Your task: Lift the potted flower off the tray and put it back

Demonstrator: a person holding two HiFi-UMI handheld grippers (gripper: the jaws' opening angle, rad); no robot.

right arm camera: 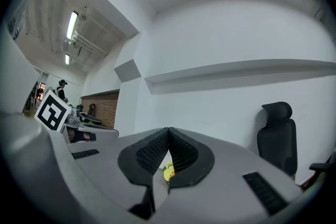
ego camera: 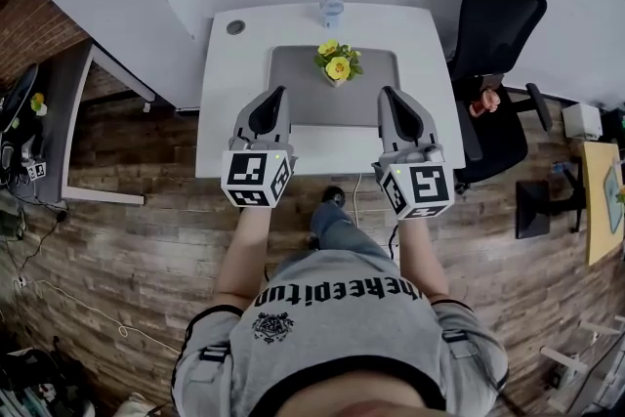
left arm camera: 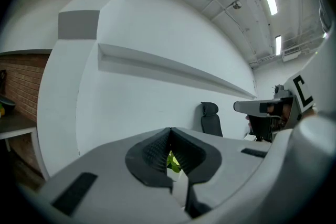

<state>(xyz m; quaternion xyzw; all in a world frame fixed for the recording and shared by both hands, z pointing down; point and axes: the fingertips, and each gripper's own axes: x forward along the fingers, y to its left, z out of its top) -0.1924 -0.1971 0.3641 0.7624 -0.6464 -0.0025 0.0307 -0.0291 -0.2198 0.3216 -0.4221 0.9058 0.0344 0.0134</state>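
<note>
A small potted flower [ego camera: 337, 63] with yellow blooms and green leaves stands near the far edge of a grey tray [ego camera: 298, 83] on the white table [ego camera: 227, 103]. My left gripper [ego camera: 280, 91] hovers over the tray's left side, jaws shut and empty. On the tray's right side my right gripper [ego camera: 385, 92] is shut too, with nothing in it. Both point level toward the far wall, short of the pot. Through the shut tips of the left gripper [left arm camera: 170, 140] a sliver of green leaf [left arm camera: 171, 162] shows. Below the tips of the right gripper [right arm camera: 169, 139] a yellow bloom [right arm camera: 168, 173] peeks.
A clear bottle [ego camera: 331, 12] stands at the table's far edge and a round cable hole [ego camera: 235, 27] lies at its far left corner. A black office chair [ego camera: 493, 34] is to the right. The floor is wood planks, with a desk [ego camera: 54, 112] at the left.
</note>
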